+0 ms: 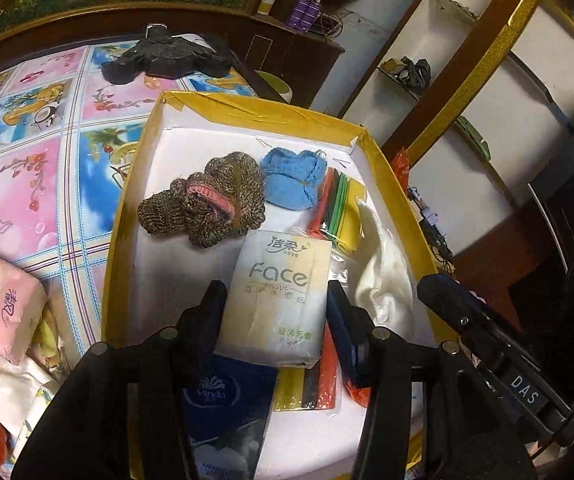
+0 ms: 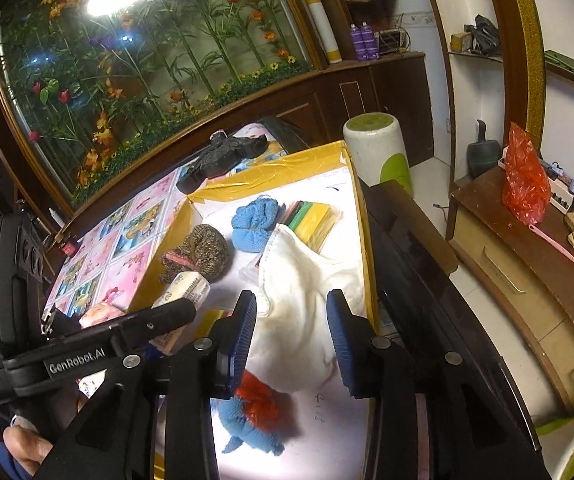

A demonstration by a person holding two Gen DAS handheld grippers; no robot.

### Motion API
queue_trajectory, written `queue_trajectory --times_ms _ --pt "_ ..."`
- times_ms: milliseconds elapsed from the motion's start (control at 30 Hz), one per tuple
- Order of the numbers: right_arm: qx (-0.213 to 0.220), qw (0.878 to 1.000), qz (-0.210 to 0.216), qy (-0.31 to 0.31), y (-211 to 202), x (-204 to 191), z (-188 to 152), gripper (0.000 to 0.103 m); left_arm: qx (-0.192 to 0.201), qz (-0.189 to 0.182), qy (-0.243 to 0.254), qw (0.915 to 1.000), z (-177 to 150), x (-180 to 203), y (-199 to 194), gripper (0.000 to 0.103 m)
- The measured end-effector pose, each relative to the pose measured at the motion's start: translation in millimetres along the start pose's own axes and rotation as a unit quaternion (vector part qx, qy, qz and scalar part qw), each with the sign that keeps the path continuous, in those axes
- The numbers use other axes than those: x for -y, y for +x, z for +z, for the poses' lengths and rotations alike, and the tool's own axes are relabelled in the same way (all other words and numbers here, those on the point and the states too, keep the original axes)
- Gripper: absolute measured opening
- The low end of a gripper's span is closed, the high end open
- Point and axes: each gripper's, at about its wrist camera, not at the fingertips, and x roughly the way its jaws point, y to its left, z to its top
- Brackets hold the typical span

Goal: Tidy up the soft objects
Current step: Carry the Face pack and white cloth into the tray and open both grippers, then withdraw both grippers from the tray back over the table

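My left gripper [image 1: 275,292] is shut on a white "Face" tissue pack [image 1: 277,296] and holds it over the yellow-rimmed white box [image 1: 155,128]. Inside the box lie a brown knitted bundle [image 1: 207,200], a blue knitted piece [image 1: 293,178], a bag of coloured strips [image 1: 339,204], a white cloth [image 1: 383,276] and a blue Vinda pack [image 1: 223,404]. My right gripper [image 2: 291,312] is open above the white cloth [image 2: 307,280], with nothing between its fingers. The held tissue pack [image 2: 187,288] shows at the left of the right wrist view, behind the left gripper's body [image 2: 87,352]. A blue and red bundle [image 2: 255,412] lies below.
A pink tissue pack [image 1: 3,312] and more soft packs lie on the flowered tablecloth [image 1: 39,168] left of the box. A black object [image 1: 167,58] sits at the table's far end. A white-green cylinder [image 2: 379,152] stands beyond the box. A wooden cabinet [image 2: 527,264] with a red bag is at the right.
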Motion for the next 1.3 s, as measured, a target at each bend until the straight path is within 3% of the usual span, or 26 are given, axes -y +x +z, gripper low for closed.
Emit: queue_trajectory --times_ms 433,800,967,1067,1133,1200,1267,1300 --pt "0.043 0.999 0.010 -0.024 -40 -31 -27 0.049 0.027 -0.035 0.012 0.9990 -14 0 -48 0.050" --pt "0.005 0.996 0.047 -0.077 -24 -93 -47 0.052 0.056 -0.045 0.009 0.9974 -53 -51 -111 0.050" --pt "-0.012 0.992 0.060 -0.112 -13 -122 -50 0.054 0.093 -0.004 0.004 0.9957 -79 -107 -164 0.050" --pt "-0.019 0.990 0.065 -0.126 -6 -139 -53 0.056 0.116 0.040 -0.033 0.9918 -92 -160 -196 0.050" --pt "-0.024 0.988 0.071 -0.133 -1 -149 -57 0.056 0.126 0.069 -0.079 0.9865 -96 -203 -212 0.050" --pt "-0.030 0.987 0.076 -0.141 4 -158 -61 0.056 0.135 0.107 -0.151 0.9734 -96 -250 -225 0.050" --pt "-0.035 0.985 0.079 -0.148 8 -167 -66 0.057 0.134 0.117 -0.179 0.9676 -91 -281 -225 0.050" --pt "-0.039 0.984 0.081 -0.151 11 -170 -67 0.057 0.124 0.142 -0.195 0.9626 -86 -297 -220 0.050"
